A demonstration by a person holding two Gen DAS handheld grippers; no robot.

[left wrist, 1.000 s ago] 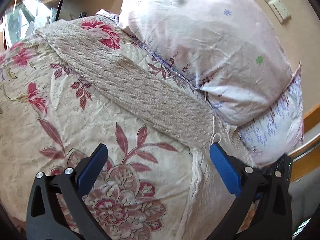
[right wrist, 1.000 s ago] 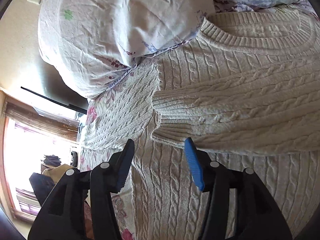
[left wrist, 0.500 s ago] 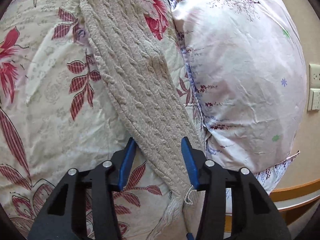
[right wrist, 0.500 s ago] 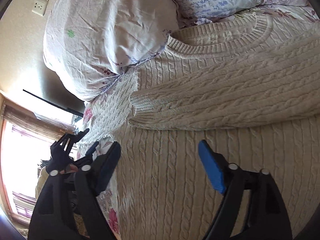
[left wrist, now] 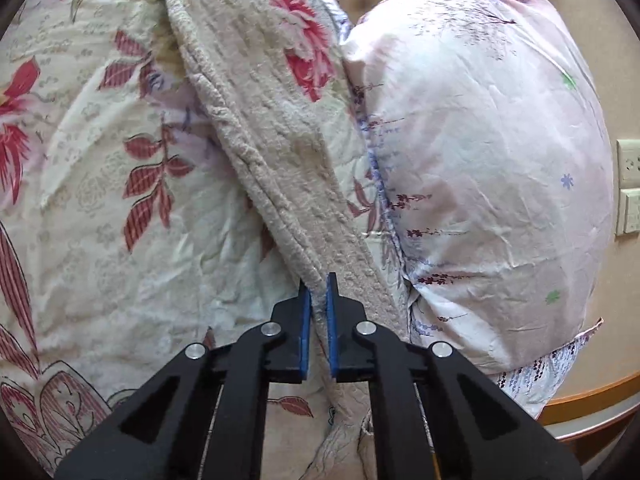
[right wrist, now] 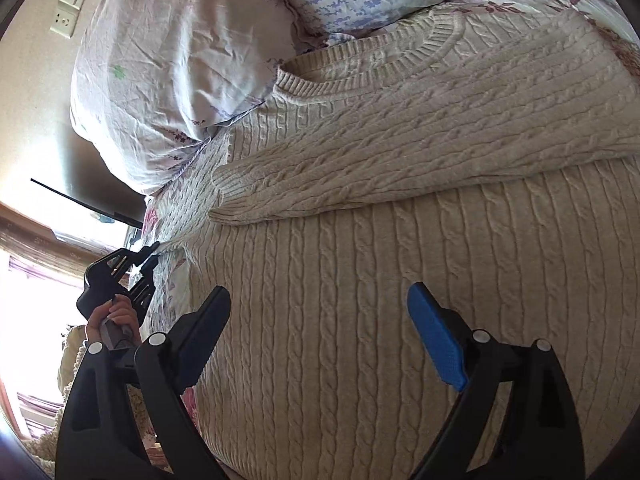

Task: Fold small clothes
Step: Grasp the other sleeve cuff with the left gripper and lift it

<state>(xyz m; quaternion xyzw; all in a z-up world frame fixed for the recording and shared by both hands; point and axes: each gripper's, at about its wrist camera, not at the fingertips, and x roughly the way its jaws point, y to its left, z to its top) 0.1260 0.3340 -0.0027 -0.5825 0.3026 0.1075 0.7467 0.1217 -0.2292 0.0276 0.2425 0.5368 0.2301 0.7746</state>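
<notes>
The sweater [right wrist: 400, 280] lies on the bedspread [left wrist: 100, 220], pillows [right wrist: 168, 80] beside its collar.

No legible text, label, brand, number or sign found in either view. The cream cable-knit sweater [right wrist: 400, 280] and the pale floral-print pillow [left wrist: 480, 160] carry patterns only.

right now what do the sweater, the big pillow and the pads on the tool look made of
Sweater: chunky cream cable knit, probably wool or acrylic yarn; raised braids and a ribbed neckline show, matte and fuzzy.
Big pillow: thin woven cotton-like case, matte, finely creased, small printed flowers.
Pads on the right tool: blue, textured, likely rubber or soft plastic, on black hard-plastic arms.
</notes>
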